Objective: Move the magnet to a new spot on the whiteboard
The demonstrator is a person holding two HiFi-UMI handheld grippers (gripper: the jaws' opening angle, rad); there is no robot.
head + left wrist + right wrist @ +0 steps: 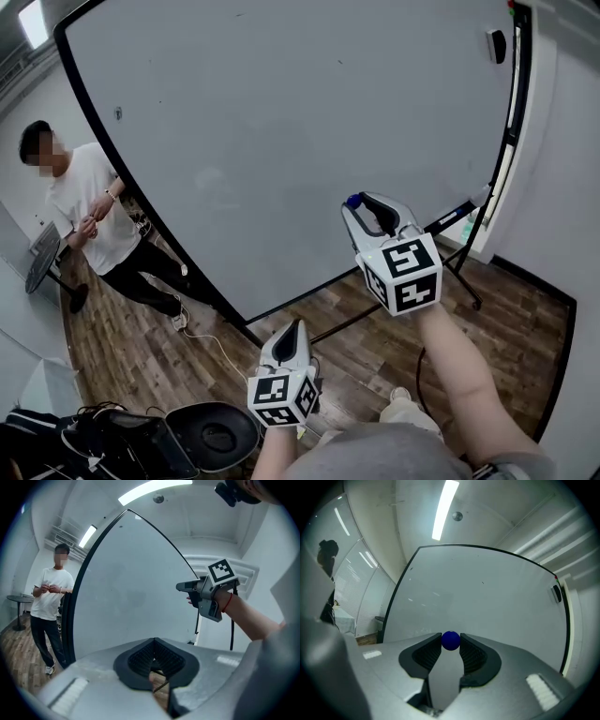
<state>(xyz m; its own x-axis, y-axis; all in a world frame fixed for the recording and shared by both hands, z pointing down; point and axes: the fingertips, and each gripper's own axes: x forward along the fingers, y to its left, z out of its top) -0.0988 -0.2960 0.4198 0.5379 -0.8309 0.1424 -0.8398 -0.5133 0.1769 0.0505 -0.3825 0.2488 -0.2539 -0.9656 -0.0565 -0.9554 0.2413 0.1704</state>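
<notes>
Two tools are in view. The right tool (364,201) has its jaws partway apart and clamped on the blue magnet (450,640), a small ball pinched at the very tips of the ribbed pads (471,656), with open gap behind it. Its marker cube faces up toward the head view, and a bare forearm runs back from it. The left tool (153,641) hangs lower and nearer the person's body. Its jaws are closed tip to tip with nothing between them, and only a slit of wooden floor shows behind the pads.

The magnet sits in front of the whiteboard (281,141), close to its lower edge and toward the lower right corner. Whether it touches the surface cannot be told. A small black object (496,45) is fixed near the board's upper right corner. The board stands on a dark frame over a wooden floor (141,347). Beside the board's left edge stands a person (89,211) in a white T-shirt and dark trousers, hands together at the chest, well apart from both tools.
</notes>
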